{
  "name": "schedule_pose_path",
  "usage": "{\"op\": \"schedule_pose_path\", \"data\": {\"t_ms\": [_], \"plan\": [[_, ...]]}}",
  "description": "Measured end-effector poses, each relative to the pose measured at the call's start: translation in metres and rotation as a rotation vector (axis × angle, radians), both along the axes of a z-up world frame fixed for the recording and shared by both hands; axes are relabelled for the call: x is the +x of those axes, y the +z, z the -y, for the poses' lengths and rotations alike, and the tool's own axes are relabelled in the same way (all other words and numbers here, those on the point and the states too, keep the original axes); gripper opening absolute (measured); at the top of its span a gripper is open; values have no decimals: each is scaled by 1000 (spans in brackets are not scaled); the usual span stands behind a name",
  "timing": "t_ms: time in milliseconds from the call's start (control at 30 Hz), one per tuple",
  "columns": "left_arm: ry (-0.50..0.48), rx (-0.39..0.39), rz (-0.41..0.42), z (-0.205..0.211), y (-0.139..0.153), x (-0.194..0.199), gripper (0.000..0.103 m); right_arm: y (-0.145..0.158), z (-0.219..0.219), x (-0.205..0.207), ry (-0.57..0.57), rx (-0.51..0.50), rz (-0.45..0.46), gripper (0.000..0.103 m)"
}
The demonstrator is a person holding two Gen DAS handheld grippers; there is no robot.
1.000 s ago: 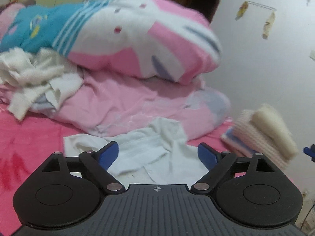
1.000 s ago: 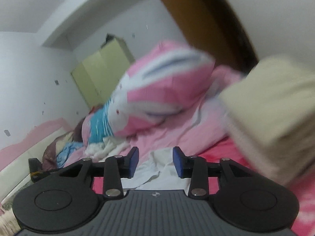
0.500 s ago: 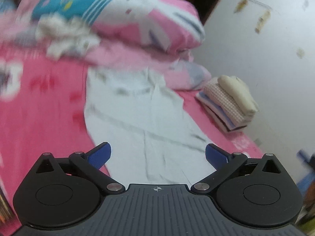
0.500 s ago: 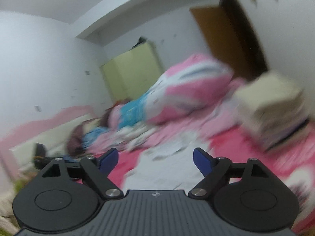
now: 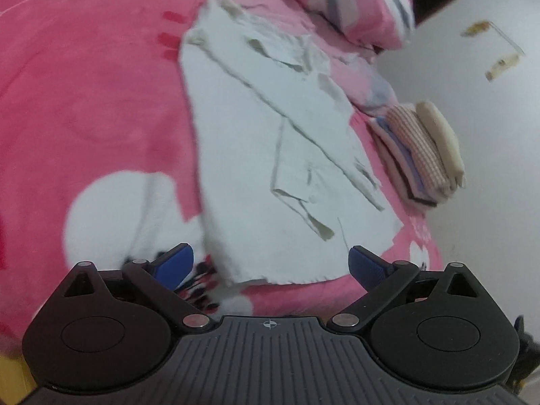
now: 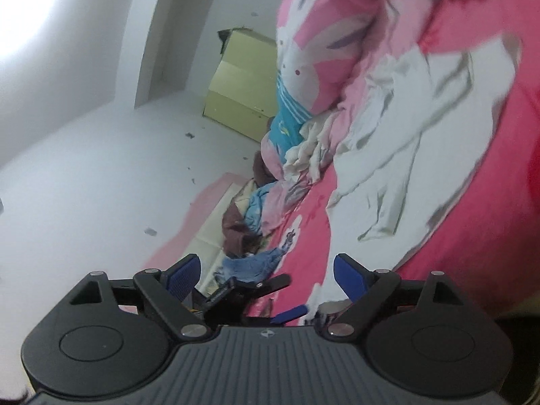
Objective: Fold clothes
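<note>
Pink fleece bedding (image 5: 84, 101) fills the nine o'clock side of the left wrist view, a broad flat base that suits laying out one piece at a time. At the centre, running from twelve o'clock down toward six, lies the white garment (image 5: 270, 141), spread long and mostly flat with a few loose flaps and creases; I judge it is set out this way so its edges can be found and folded over. Its near hem sits just ahead of the left gripper (image 5: 270, 263), whose blue pads stand wide apart with nothing between them, released and not touching the cloth. Toward three o'clock, against the wall, rests a stack of folded clothes (image 5: 422, 152), apart from the garment, probably kept aside as finished work. At one o'clock a pink and white quilt (image 5: 364, 6) is bunched up beyond the garment's far end.

From the right wrist view the garment (image 6: 415, 128) appears at two o'clock, and a heap of unfolded clothes (image 6: 256, 209) trails along the bed's edge toward ten o'clock. The right gripper (image 6: 266, 278) is likewise released, jaws spread and empty, pointing past the bedside.
</note>
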State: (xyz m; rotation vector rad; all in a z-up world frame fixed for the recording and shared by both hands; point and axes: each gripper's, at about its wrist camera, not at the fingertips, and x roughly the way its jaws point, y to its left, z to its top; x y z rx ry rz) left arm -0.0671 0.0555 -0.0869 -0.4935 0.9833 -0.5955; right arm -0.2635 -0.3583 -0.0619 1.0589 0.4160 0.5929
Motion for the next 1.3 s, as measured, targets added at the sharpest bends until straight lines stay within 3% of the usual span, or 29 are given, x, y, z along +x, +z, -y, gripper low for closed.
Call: {"op": "schedule_pose_path", "data": {"t_ms": [100, 333, 533, 600, 667, 767, 933, 1200, 1300], "plan": [[7, 29, -4, 11, -8, -1, 94, -10, -5, 4, 0, -9, -35, 89], [52, -25, -65, 9, -28, -1, 78, -28, -3, 5, -26, -13, -102, 89], [46, -44, -54, 4, -31, 0, 45, -36, -4, 19, -34, 35, -141, 89], [40, -60, -61, 2, -31, 2, 28, -35, -9, 28, -29, 42, -154, 89], [35, -88, -71, 0, -32, 4, 18, -34, -15, 37, -22, 44, -169, 89], [30, -147, -77, -5, -30, 4, 11, -37, -28, 54, 4, 33, -224, 89], [22, -263, -89, -13, -28, 6, 8, -60, -51, 84, 59, 86, -355, 88], [13, -388, -132, -22, -30, 13, 8, -111, -81, 118, 103, 319, -550, 87], [13, -415, -148, -21, -33, 15, 7, -118, -91, 130, 96, 355, -593, 81]]}}
